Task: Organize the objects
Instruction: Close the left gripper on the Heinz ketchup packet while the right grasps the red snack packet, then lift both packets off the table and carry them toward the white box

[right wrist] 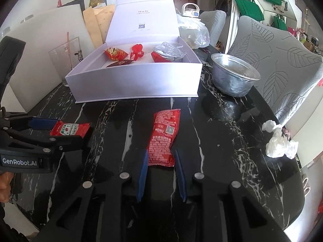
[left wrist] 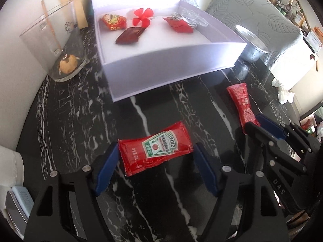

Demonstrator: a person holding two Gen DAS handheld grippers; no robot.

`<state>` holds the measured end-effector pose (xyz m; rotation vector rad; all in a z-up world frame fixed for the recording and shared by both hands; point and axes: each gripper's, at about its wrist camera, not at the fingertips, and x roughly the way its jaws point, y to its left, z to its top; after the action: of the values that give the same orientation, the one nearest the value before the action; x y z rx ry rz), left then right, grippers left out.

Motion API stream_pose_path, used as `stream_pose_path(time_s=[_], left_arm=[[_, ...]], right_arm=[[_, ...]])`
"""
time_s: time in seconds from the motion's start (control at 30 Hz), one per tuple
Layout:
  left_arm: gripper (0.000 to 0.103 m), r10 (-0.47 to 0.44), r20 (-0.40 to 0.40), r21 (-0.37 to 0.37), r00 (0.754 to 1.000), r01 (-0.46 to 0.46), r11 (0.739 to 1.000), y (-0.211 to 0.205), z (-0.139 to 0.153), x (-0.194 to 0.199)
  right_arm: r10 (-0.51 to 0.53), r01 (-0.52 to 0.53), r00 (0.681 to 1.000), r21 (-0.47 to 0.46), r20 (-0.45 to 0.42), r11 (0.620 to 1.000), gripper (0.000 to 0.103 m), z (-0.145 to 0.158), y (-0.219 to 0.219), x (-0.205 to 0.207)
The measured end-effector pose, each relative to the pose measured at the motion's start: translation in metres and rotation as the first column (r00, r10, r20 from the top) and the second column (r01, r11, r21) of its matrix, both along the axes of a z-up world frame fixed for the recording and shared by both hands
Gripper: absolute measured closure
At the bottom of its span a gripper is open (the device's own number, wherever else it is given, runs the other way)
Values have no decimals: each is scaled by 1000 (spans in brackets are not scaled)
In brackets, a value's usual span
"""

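Our left gripper (left wrist: 155,157) jaws straddle one Heinz ketchup packet (left wrist: 155,150), spread; our right gripper (right wrist: 161,173) jaws flank another ketchup packet (right wrist: 163,139), unclosed.

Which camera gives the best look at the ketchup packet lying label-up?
Left wrist: the label-up ketchup packet fills the space between that gripper's jaws, logo readable. Right wrist shows it small, at the left edge, partly hidden behind the left gripper.

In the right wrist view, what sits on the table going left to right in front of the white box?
Left claw around a face-up ketchup packet → face-down ketchup packet between the right claw's open fingers → crumpled white tissue near the table edge.
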<state>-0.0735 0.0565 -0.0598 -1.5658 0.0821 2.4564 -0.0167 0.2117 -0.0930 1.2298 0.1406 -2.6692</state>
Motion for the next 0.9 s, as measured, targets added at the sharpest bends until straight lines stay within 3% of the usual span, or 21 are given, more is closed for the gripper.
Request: stream_pose_path(time_s=[0.27, 0.5, 0.57, 0.63, 0.7, 0.9], left_arm=[[29, -3, -9, -19, 1000, 3, 1000, -16, -5, 24], [29, -17, -26, 15, 1000, 17, 1000, -29, -4, 31], [29, -18, -26, 16, 999, 19, 1000, -14, -11, 18], [29, -17, -27, 19, 999, 18, 1000, -16, -11, 20], [29, -16, -28, 20, 999, 16, 1000, -13, -10, 19], [29, -18, -38, 7, 999, 18, 1000, -12, -11, 21]], right_arm=[[38, -38, 999, -25, 3, 999, 78, 0, 2, 18], [30, -29, 999, -92, 10, 995, 77, 2, 12, 31], [12, -12, 1000, -111, -4, 994, 75, 3, 14, 30], [3, -5, 1000, -125, -17, 992, 64, 5, 13, 26], [6, -9, 1000, -110, -27, 994, 59, 5, 8, 21], [3, -5, 1000, -40, -29, 999, 58, -1, -6, 10]])
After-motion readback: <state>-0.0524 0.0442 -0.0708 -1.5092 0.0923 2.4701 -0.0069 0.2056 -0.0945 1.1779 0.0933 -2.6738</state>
